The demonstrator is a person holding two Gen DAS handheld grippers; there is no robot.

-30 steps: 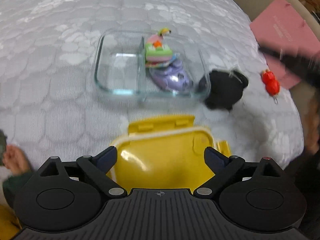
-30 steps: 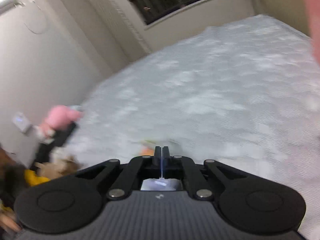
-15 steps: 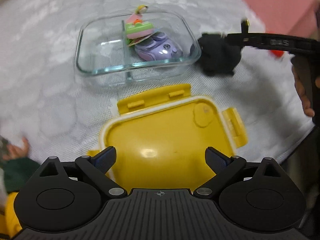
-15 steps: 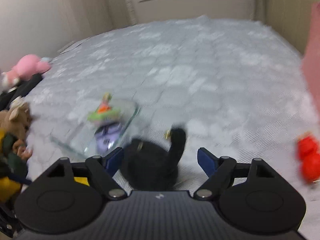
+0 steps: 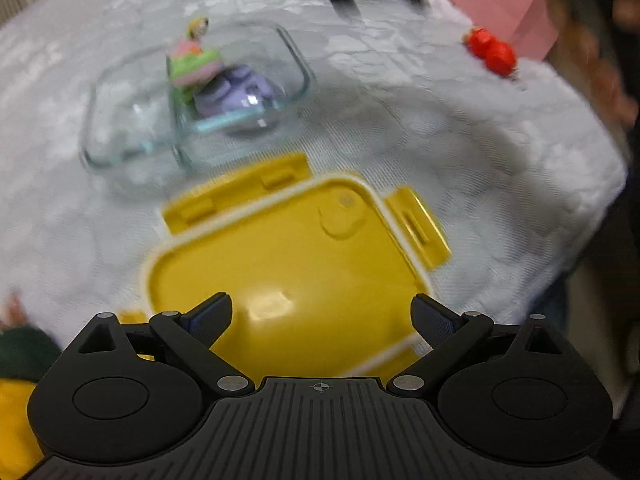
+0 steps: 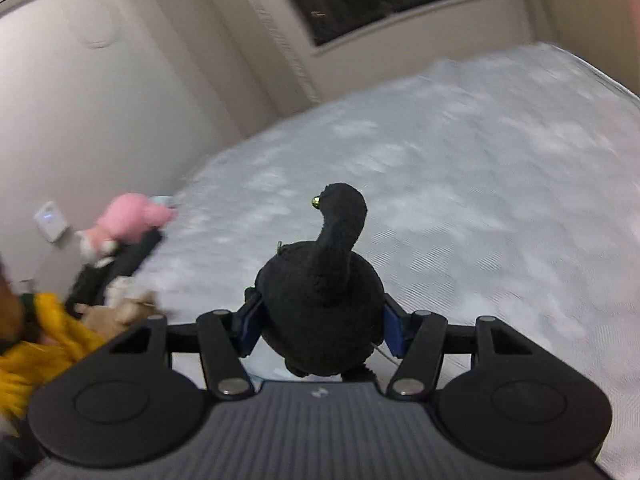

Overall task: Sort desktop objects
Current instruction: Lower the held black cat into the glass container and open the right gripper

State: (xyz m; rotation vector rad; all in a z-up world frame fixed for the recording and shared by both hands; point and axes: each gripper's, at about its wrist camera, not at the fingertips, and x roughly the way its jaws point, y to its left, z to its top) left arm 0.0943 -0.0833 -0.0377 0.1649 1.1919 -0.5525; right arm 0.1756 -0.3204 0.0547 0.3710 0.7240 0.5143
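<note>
Red toy (image 5: 491,51), perhaps beside pink box (image 5: 504,4)

a white quilted bed (image 5: 420,128) carries a glass dish (image 5: 120,148), yellow lid (image 5: 288,260), red toy (image 5: 490,52).

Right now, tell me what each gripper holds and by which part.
The right gripper clamps the black plush bird by the sides of its round body. The left gripper holds nothing, open above the yellow lid.
</note>
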